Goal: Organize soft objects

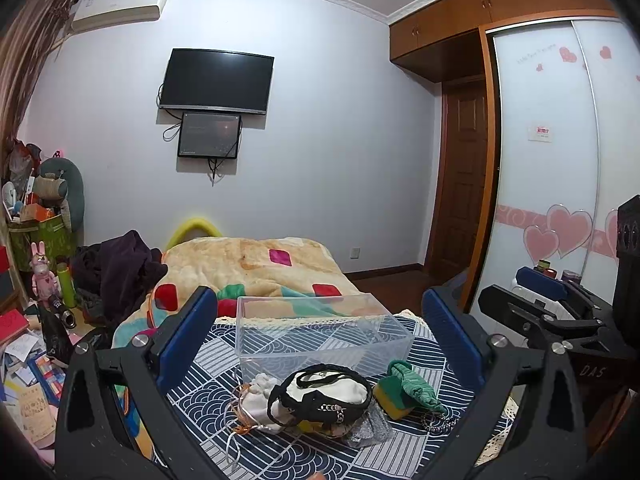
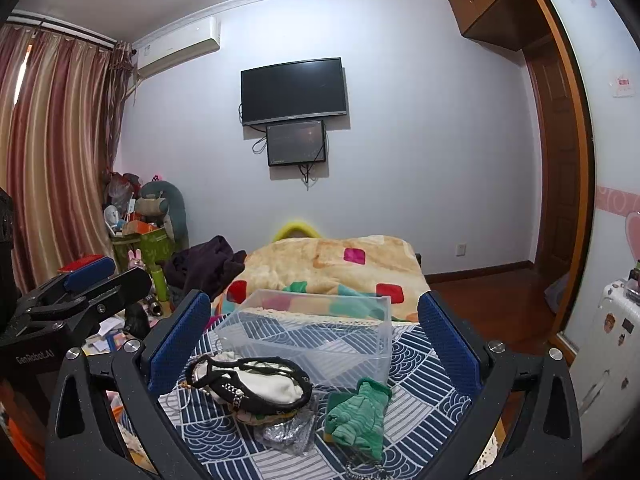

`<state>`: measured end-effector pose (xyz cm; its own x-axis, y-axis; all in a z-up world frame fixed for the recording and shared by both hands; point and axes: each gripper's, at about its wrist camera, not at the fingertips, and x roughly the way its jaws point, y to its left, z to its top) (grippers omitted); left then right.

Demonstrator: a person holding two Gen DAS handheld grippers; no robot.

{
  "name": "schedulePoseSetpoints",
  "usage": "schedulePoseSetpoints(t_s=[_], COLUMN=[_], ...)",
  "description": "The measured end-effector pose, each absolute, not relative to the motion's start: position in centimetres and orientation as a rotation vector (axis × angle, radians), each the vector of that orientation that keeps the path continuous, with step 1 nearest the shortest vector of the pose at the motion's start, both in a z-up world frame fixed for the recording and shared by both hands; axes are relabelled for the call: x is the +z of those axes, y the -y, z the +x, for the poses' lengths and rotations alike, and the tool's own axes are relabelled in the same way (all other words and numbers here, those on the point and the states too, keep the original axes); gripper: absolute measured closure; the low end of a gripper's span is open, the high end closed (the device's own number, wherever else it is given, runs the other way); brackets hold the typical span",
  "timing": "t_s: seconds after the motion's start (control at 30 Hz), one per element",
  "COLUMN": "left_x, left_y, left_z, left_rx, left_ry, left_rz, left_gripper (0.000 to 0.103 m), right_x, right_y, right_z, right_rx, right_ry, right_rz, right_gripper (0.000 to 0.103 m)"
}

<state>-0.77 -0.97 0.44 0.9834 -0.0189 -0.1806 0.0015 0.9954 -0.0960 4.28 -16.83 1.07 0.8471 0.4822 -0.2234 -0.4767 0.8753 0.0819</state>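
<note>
A clear plastic bin (image 1: 320, 332) (image 2: 316, 336) stands empty on a blue patterned cloth (image 1: 208, 384) (image 2: 420, 384). In front of it lies a heap of soft items: a white pouch wrapped in a black strap with a chain (image 1: 320, 394) (image 2: 256, 384), a small white drawstring bag (image 1: 256, 400), a silver mesh piece (image 1: 368, 428) (image 2: 288, 432) and a green knitted pouch (image 1: 416, 388) (image 2: 356, 416) on a yellow sponge (image 1: 392, 400). My left gripper (image 1: 320, 332) is open and empty above the heap. My right gripper (image 2: 316, 336) is open and empty too.
A beige blanket with coloured patches (image 1: 256, 264) (image 2: 340, 264) lies behind the bin. Dark clothes (image 1: 116, 272) and clutter (image 1: 28, 344) sit at the left. The right gripper's body (image 1: 552, 312) shows at the right, a wardrobe (image 1: 560, 160) behind it. A white suitcase (image 2: 608, 344) stands right.
</note>
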Motion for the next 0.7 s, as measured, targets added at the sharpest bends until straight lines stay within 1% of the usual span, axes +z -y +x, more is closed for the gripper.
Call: schedulePoseSetpoints(t_s=[0.7], left_x=[0.61], left_y=[0.9], left_z=[-0.88], left_rx=[-0.003], left_ry=[-0.178], left_rz=[-0.099], left_gripper=[0.0], right_x=[1.14], right_y=[16.85], right_z=[3.85], right_rx=[0.51], right_ry=[-0.223], right_rz=[0.018], right_gripper=[0.0])
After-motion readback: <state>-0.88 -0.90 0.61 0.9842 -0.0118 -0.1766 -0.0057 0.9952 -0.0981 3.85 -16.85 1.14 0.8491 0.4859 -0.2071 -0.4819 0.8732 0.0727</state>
